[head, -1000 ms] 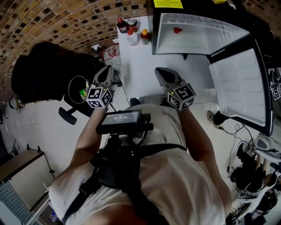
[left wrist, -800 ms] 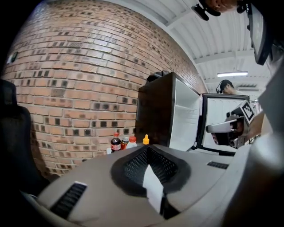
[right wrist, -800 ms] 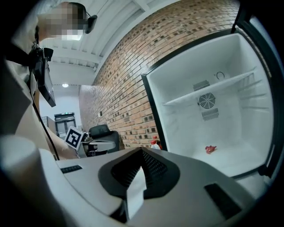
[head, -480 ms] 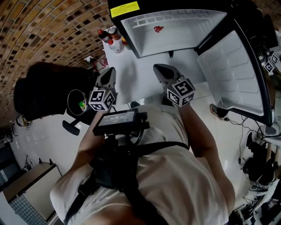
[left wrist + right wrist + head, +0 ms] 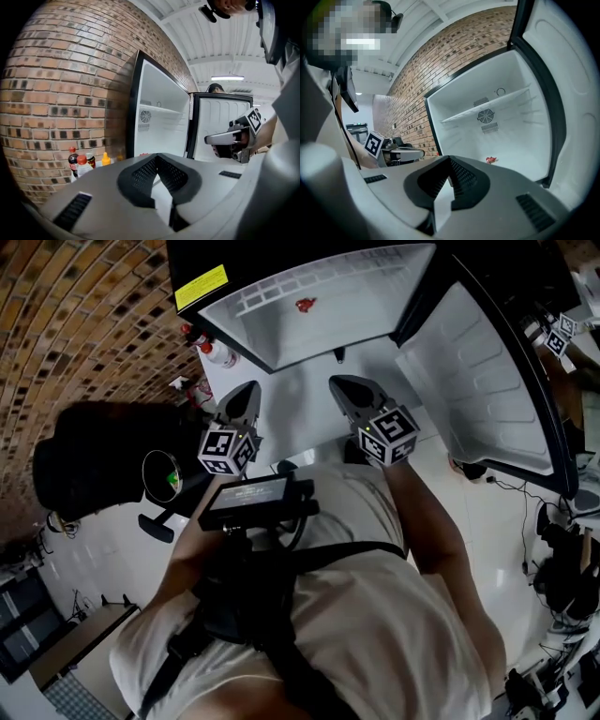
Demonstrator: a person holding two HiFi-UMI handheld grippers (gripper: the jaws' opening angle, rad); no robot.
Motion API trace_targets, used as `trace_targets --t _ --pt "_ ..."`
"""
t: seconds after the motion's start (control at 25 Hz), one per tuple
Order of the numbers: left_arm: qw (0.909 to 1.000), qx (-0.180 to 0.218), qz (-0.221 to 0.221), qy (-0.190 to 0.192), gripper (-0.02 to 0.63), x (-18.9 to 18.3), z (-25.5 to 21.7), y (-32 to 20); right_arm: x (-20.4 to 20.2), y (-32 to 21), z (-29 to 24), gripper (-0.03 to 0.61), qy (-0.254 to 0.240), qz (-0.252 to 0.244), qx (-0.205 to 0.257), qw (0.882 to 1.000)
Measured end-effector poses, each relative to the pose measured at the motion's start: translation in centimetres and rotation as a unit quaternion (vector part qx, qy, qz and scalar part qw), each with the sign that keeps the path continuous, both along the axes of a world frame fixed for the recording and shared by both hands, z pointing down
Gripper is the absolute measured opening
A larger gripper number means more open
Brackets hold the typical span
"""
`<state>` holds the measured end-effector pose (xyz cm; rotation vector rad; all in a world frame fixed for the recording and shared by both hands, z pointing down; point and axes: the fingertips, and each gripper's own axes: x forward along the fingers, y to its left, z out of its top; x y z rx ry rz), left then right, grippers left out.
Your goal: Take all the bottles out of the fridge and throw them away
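Observation:
The fridge stands open in front of me, its white inside bare apart from a small red scrap on the bottom. No bottle shows inside. Several bottles stand on the white floor left of the fridge, against the brick wall; the left gripper view shows a cola bottle, a clear red-capped bottle and a yellow-capped one. My left gripper is shut and holds nothing. My right gripper points into the fridge, jaws together, nothing in them.
The fridge door hangs wide open on the right. A black bulky shape with a round rim sits on the floor at the left. Cables and dark items lie on the floor at the right.
Both grippers have moved forward toward the open fridge, which now fills the top of the head view. The bottles by the wall have slid to the left.

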<state>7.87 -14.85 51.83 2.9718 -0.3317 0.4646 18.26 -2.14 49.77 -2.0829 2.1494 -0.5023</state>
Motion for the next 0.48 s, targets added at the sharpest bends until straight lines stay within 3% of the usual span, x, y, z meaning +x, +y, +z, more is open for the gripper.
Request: trace_targets --t 0.48 --pt "0.9997 -0.007 0.018 0.015 0.008 4.5 -0.5 2.7 3.5 2.0 0.5 -0.011 -0.002 0.009 0.000 1.000"
